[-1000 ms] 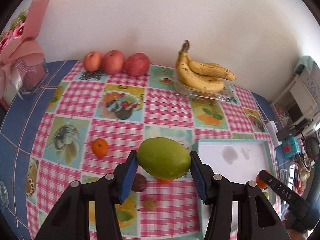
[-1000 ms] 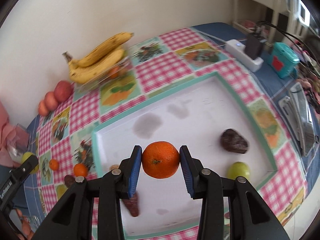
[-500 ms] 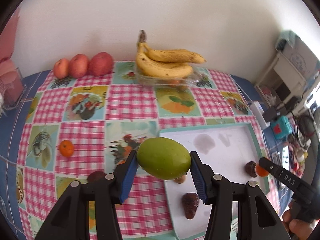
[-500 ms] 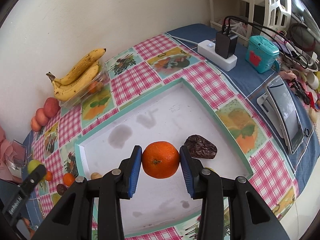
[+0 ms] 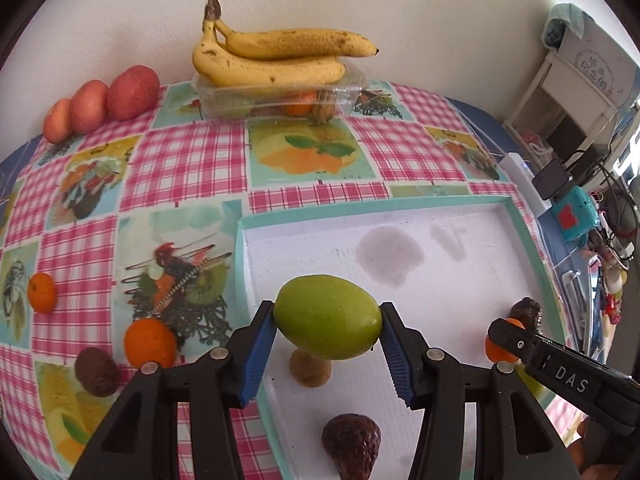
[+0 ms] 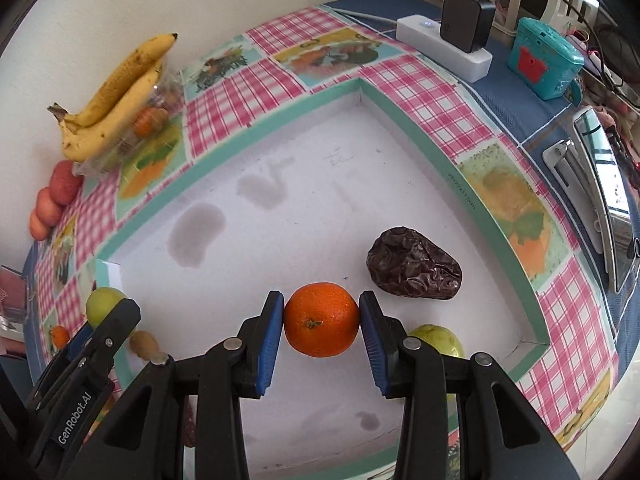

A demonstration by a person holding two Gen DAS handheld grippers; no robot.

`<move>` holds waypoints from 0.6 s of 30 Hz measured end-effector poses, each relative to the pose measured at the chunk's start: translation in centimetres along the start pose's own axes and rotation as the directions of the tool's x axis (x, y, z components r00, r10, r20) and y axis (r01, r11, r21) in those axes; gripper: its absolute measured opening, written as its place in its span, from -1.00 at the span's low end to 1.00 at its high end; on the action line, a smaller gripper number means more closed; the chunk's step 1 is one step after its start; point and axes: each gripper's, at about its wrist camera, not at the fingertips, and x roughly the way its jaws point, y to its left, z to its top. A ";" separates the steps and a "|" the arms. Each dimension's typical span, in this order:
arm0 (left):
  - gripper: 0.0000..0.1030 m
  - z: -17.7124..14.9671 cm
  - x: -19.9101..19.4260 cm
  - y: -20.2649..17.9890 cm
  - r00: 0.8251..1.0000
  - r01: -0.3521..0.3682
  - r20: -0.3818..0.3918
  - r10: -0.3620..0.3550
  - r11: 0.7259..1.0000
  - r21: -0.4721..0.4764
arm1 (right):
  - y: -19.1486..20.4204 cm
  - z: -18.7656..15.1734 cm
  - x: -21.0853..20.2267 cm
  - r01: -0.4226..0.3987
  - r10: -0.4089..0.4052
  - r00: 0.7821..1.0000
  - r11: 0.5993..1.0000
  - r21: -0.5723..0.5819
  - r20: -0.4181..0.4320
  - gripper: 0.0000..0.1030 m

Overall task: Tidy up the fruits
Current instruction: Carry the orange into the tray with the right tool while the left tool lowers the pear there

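Note:
My left gripper [image 5: 327, 330] is shut on a green mango [image 5: 327, 328], held above the near left part of the white tray [image 5: 520, 216]. My right gripper [image 6: 321, 326] is shut on an orange [image 6: 321, 325] low over the tray [image 6: 400, 104], beside a wrinkled dark fruit [image 6: 414, 264] and a green fruit [image 6: 438, 340]. In the left wrist view a small brown fruit [image 5: 310, 368] and a dark fruit [image 5: 352, 444] lie in the tray. The right gripper [image 5: 512, 344] shows there at the right edge; the left gripper [image 6: 102, 312] shows at the lower left of the right wrist view.
On the checked cloth left of the tray lie two oranges [image 5: 149, 342] [image 5: 42, 293] and a dark fruit [image 5: 97, 371]. Bananas [image 5: 276, 56] rest on a clear box [image 5: 276, 98] by the wall, with three red apples [image 5: 132, 92] to its left. A power strip [image 6: 444, 50] and teal box [image 6: 546, 58] stand beyond the tray.
My left gripper has carried the mango to the right and forward, now over the tray. My right gripper has dropped lower and closer to the wrinkled dark fruit, still holding the orange.

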 end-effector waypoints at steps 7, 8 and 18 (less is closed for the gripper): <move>0.06 -0.3 1.1 0.2 1.000 -0.016 -0.022 0.016 1.000 -0.005 | 0.2 0.2 0.3 0.007 -0.007 1.000 1.000 -0.005 -0.014 -0.22; 0.06 -0.3 1.1 0.2 1.000 -0.016 -0.022 0.016 1.000 -0.004 | 0.2 0.2 0.4 0.007 -0.007 1.000 1.000 -0.005 -0.015 -0.22; 0.06 -0.3 1.2 0.1 0.999 -0.025 -0.036 0.024 1.000 -0.009 | 0.2 0.2 0.5 0.005 -0.005 1.000 1.000 -0.007 -0.020 -0.22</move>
